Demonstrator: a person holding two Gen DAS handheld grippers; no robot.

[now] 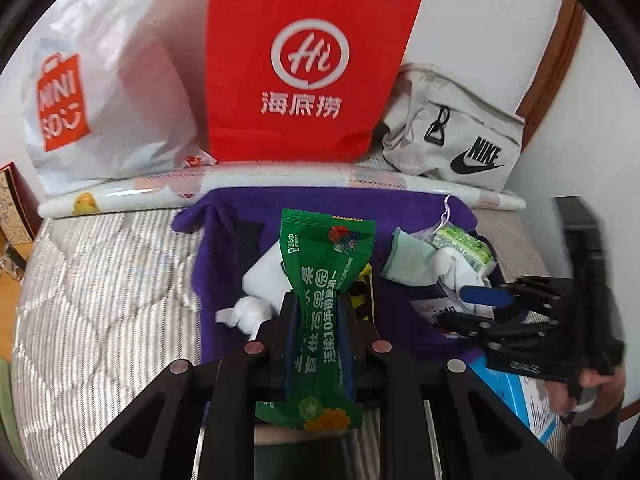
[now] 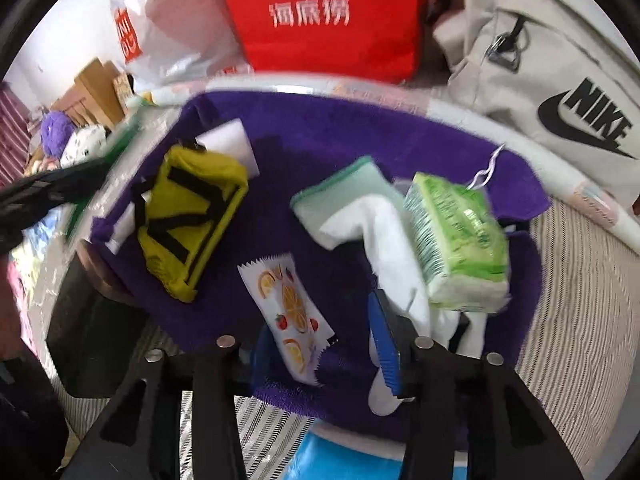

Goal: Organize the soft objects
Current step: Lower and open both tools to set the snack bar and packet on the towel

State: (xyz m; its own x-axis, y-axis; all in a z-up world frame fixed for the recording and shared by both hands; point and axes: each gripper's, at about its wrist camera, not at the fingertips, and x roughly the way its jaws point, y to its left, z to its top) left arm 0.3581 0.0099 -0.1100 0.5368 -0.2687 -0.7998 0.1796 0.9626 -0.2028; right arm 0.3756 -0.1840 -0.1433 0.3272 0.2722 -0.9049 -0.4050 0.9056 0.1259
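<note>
We keep left gripper (image 1: 318,312) fingers clenched on green snack packet (image 1: 324,280), carrying it over purple towel (image 1: 404,208); right gripper (image 2: 320,344) fingers released above fruit-print sachet (image 2: 290,308), dropped among gathered soft items.

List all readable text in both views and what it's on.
"MINISO": white plastic shopping bag, orange logo.
"Hi" and "海底捞": red paper bag.
"NIKE" with swoosh: grey fabric waist bag.
"连续10年销量第一": green snack wrapper, clamped in the left hand-held gripper; its other print is partly hidden or too small.
Light green tissue pack: print blurred, unreadable.
White fruit-print sachet: no legible text.
</note>
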